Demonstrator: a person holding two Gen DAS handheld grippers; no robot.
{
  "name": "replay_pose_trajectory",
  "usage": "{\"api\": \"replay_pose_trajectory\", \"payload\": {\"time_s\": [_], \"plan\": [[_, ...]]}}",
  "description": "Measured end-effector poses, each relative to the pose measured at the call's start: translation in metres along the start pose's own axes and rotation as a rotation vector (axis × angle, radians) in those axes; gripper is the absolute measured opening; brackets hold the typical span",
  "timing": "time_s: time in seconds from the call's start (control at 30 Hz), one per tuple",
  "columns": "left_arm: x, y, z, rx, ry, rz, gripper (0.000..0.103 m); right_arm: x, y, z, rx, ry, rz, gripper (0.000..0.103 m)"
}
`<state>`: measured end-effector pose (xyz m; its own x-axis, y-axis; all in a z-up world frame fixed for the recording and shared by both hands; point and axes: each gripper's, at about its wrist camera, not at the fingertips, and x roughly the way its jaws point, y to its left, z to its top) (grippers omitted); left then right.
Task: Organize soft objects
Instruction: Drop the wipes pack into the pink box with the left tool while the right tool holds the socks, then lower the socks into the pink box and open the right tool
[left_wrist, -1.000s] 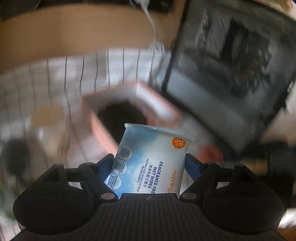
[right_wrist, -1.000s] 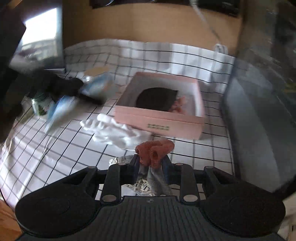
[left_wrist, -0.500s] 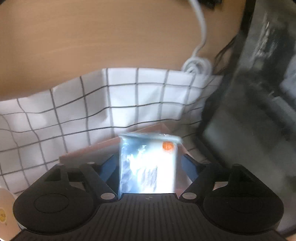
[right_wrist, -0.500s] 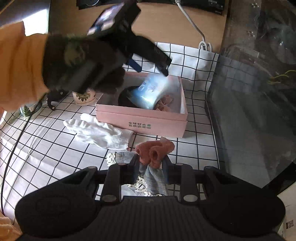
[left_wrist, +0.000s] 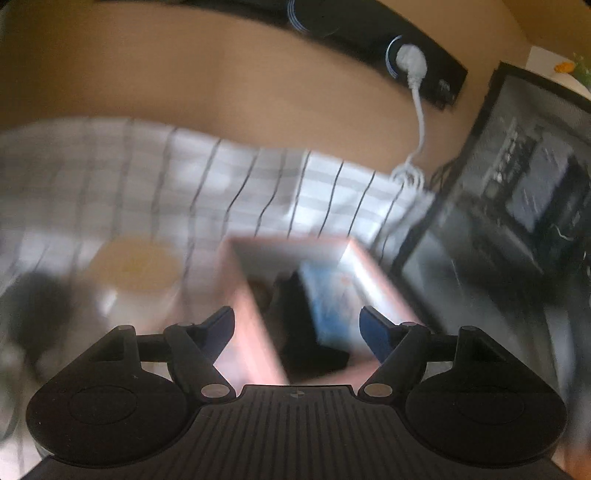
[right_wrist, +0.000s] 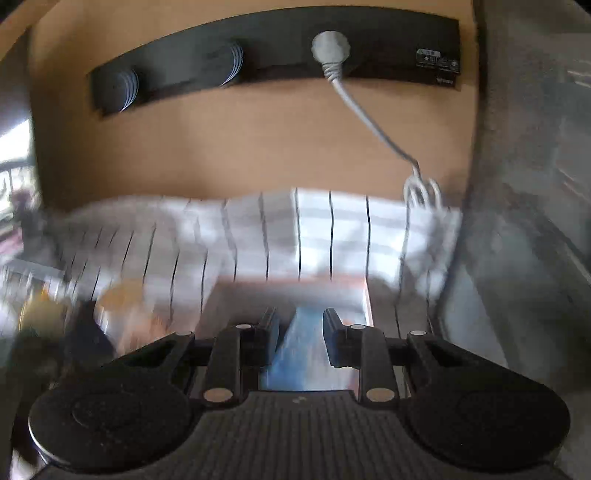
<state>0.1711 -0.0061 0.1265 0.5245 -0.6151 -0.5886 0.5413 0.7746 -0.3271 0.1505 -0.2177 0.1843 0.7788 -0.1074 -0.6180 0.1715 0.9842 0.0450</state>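
Left gripper (left_wrist: 296, 325) spread above pink box (left_wrist: 240, 295); wipes pack (left_wrist: 328, 302) seemingly inside.

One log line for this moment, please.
left gripper open above pink box | wipes pack inside box | right gripper over box, grip unclear

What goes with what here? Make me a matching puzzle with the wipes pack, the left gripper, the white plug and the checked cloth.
1. wipes pack
2. left gripper
3. white plug
4. checked cloth

A. open, holding nothing
B. in the black power strip
C. inside the pink box
D. spread under the pink box

Pairs: 1-C, 2-A, 3-B, 4-D
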Motion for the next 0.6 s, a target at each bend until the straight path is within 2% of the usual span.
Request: {"api": "replay_pose_trajectory", "payload": {"time_s": [0.07,0.17,0.23,0.27,0.37,0.43,0.5,0.6], "plan": [[-0.02,0.009,-0.02,-0.011,0.02,0.024,0.08,0.023,-0.009,0.024,0.058,0.008,0.036,0.026],[-0.047,0.024,-0.049,-0.035,0.055,0.056,0.079,0.049,-0.021,0.048,0.162,0.037,0.144,0.026],[-0.064,0.036,-0.065,-0.073,0.059,0.084,0.079,0.064,-0.021,0.055,0.173,0.066,0.153,0.025],[-0.069,0.042,-0.073,-0.101,0.06,0.091,0.079,0.072,-0.02,0.056,0.173,0.09,0.153,0.026],[-0.079,0.06,-0.09,-0.191,0.065,0.106,0.079,0.102,-0.02,0.05,0.205,0.258,0.222,0.027],[-0.083,0.066,-0.096,-0.212,0.063,0.123,0.079,0.101,-0.022,0.046,0.237,0.296,0.232,0.037],[-0.085,0.07,-0.098,-0.218,0.06,0.116,0.079,0.085,-0.025,0.048,0.26,0.256,0.238,0.062],[-0.082,0.071,-0.099,-0.206,0.067,0.104,0.079,0.06,-0.026,0.046,0.232,0.205,0.207,0.068]]}}
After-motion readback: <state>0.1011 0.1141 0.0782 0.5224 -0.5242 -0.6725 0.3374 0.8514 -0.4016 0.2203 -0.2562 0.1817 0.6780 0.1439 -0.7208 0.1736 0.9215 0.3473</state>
